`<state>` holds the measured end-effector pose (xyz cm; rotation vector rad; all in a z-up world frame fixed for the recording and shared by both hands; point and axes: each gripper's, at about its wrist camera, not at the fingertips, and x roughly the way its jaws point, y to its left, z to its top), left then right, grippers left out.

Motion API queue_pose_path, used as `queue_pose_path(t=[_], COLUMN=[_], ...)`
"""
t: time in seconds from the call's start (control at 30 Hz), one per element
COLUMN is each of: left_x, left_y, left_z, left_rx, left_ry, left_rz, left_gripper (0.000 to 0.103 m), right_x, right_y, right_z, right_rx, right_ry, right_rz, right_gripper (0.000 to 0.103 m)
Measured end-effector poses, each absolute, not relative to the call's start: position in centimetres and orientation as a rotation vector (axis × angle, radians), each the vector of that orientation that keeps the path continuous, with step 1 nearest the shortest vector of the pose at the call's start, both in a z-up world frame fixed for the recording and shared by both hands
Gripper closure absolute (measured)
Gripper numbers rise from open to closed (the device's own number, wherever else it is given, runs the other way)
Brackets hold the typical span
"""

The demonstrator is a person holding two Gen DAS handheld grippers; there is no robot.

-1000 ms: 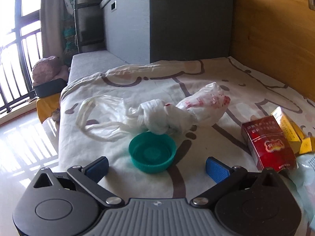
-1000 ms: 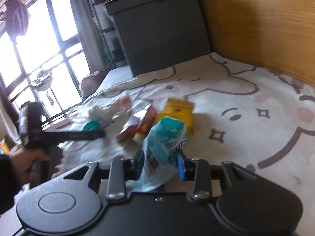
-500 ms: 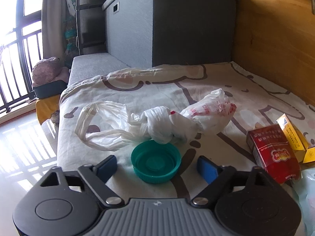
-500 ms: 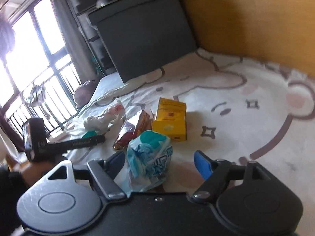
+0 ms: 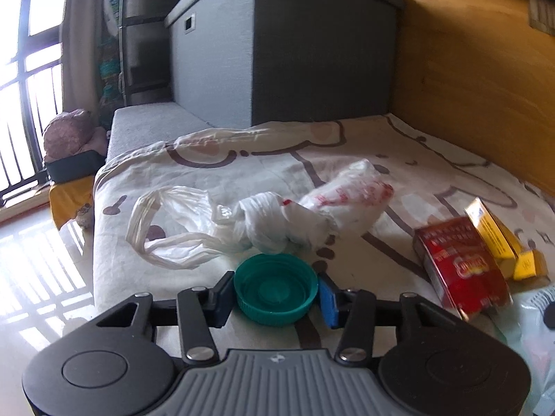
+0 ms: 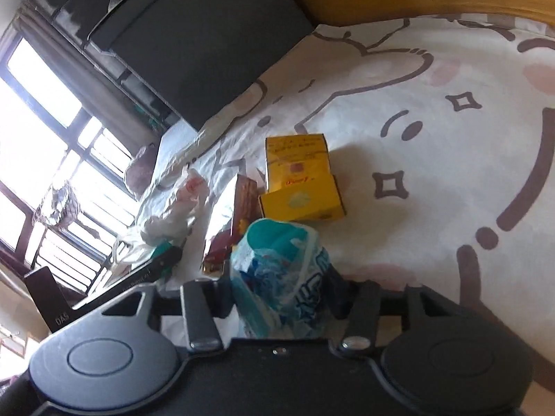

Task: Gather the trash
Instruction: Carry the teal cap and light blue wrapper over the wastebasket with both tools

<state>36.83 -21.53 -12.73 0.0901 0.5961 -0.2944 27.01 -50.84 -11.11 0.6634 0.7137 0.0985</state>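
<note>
My left gripper (image 5: 275,294) is shut on a green plastic lid (image 5: 275,289) lying open side up on the bedsheet (image 5: 263,166). Just beyond it lies a knotted white plastic bag (image 5: 277,218) with red print. A red cigarette box (image 5: 461,270) and a yellow box (image 5: 499,239) lie to the right. My right gripper (image 6: 281,298) is shut on a blue and white plastic packet (image 6: 281,280). In the right wrist view the yellow box (image 6: 298,173), the red box (image 6: 236,222) and the white bag (image 6: 170,208) lie beyond the packet.
A dark grey storage box (image 5: 284,45) stands at the far end of the bed. A wooden wall (image 5: 478,69) runs along the right. The bed edge drops to a sunlit floor (image 5: 38,270) at left, with a window (image 6: 41,131) beyond.
My left gripper moved forward and closed on the green lid. My right gripper opened briefly, then closed on the blue packet again, and its view has tilted.
</note>
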Motion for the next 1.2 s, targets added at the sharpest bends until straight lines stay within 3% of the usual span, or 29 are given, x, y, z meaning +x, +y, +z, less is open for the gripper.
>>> queue_pose_path(t=[0.4,0.83,1.2], left_x=[32.1,25.7,18.6], left_y=[-21.2,-19.8,-19.9], left_z=[-12.3,-8.9,-9.0], left_rx=[0.106,0.028,0.047], left_ry=[0.619,0.639,0.703], left_rz=[-0.328,-0.405,-0.495], left_gripper=[0.054,0.053,0.053], right_x=[24.2,20.1,15.2], right_y=[-47.5,-46.4,-44.8], right_z=[-10.2,-7.3,-4.9], right_rx=[0.493,0.418,0.341], right_ry=[0.757,0.696,0.664], right_rz=[0.155,0.082,0.092], right_gripper=[0.066,0.066,0.066])
